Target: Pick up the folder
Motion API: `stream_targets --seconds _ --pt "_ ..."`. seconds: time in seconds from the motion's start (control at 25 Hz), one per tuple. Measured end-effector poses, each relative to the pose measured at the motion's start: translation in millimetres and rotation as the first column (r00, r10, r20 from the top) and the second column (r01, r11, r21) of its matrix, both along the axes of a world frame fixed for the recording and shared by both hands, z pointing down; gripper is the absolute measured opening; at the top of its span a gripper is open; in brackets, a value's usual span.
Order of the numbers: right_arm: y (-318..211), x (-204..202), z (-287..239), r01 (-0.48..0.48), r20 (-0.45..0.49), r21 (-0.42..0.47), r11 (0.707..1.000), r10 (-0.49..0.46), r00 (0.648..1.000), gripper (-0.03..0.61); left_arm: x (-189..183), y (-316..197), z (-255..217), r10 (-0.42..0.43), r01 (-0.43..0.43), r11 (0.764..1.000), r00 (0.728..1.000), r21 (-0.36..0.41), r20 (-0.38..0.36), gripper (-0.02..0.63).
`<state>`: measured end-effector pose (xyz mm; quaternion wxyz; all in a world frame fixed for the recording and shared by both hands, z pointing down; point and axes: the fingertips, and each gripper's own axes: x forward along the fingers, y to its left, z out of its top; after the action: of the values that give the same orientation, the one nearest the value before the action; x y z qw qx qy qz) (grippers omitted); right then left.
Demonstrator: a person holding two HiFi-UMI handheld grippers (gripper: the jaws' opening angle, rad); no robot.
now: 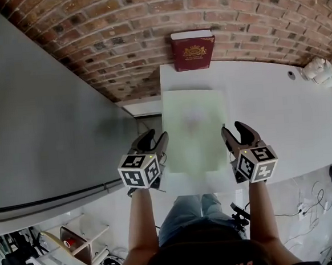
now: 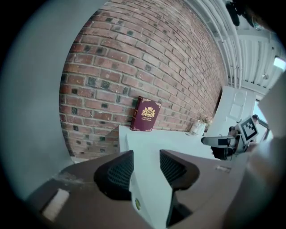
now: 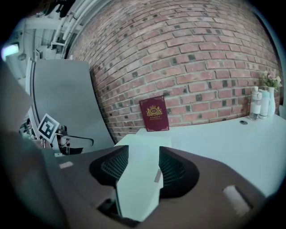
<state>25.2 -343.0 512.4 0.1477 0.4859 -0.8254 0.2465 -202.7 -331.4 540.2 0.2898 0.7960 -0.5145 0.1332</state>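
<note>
Both tongs stand open, left tongs [image 1: 154, 140] and right tongs [image 1: 238, 132] flanking the folder [image 1: 193, 130]; I'd slip them level over its edges, then close together.

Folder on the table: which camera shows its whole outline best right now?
Head view: the whole pale green folder lies flat on the white table, its outline in frame between the left gripper and right gripper. Each gripper view shows only a foreshortened strip of it beyond its open jaws.

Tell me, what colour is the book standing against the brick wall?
The book is dark red with a gold crest on its cover. It shows best in the right gripper view.
</note>
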Motion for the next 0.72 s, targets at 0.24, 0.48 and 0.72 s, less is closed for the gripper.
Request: stream_targets --seconds 0.24,0.48,0.72 --pt "1 1 38 -0.006 0.005 -0.102 0.995 0.006 1.0 0.251 2 -1 31 0.013 -0.015 0.996 0.999 -0.082 -0.036 0.23" --pt "0 -6 73 0.002 0.016 -0.209 0.978 0.002 1.0 0.259 1 -5 55 0.025 -0.034 0.988 0.998 -0.148 -0.062 0.236" --pt "1 -11 100 0.008 0.013 -0.289 0.957 -0.004 1.0 0.268 5 -3 75 0.034 -0.059 0.976 0.992 -0.21 -0.123 0.25"
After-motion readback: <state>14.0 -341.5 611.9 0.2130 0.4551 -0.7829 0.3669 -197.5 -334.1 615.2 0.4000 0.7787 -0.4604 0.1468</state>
